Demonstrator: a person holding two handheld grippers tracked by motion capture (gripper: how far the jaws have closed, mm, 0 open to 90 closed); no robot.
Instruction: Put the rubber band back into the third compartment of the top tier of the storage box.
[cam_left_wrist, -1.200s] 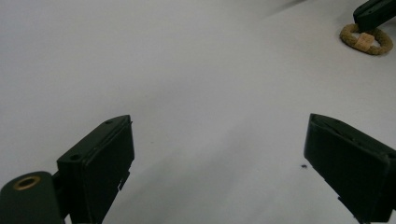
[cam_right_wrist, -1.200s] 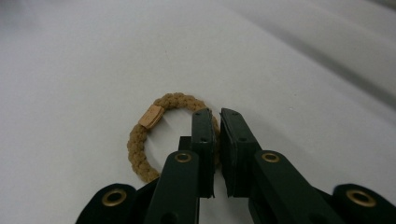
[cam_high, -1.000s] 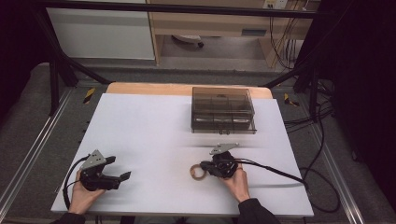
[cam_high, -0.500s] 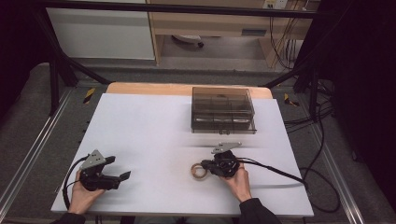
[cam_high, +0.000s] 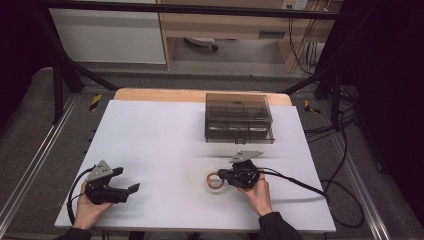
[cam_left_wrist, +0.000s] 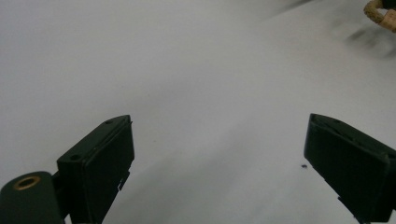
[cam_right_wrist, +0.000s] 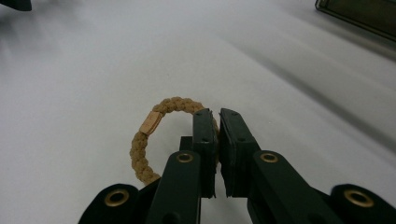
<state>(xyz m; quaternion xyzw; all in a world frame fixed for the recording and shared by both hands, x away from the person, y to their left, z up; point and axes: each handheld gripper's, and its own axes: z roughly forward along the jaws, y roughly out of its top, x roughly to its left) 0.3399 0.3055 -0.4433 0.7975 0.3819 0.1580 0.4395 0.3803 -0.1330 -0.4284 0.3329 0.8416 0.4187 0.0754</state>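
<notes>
A tan braided bracelet (cam_high: 215, 181) with a cork-coloured tag lies on the white table (cam_high: 165, 145), right of centre near the front. My right gripper (cam_high: 226, 176) is shut on it. In the right gripper view the jaws of this gripper (cam_right_wrist: 217, 114) pinch the right side of the bracelet (cam_right_wrist: 150, 135), and the rest of the loop hangs out to their left. My left gripper (cam_high: 127, 181) rests near the front left, held by a hand. In its own view this gripper (cam_left_wrist: 219, 154) stands wide open over bare table. The bracelet (cam_left_wrist: 380, 13) shows far off at the top right.
A dark see-through compartment box (cam_high: 239, 118) with its lid closed stands at the back, right of centre, and its corner (cam_right_wrist: 364, 14) shows in the right gripper view. A cable (cam_high: 300, 183) trails right from the right gripper. Table edges and metal frame rails surround the work area.
The right gripper has shifted slightly to the right with the bracelet still pinched. The left gripper has stayed put.
</notes>
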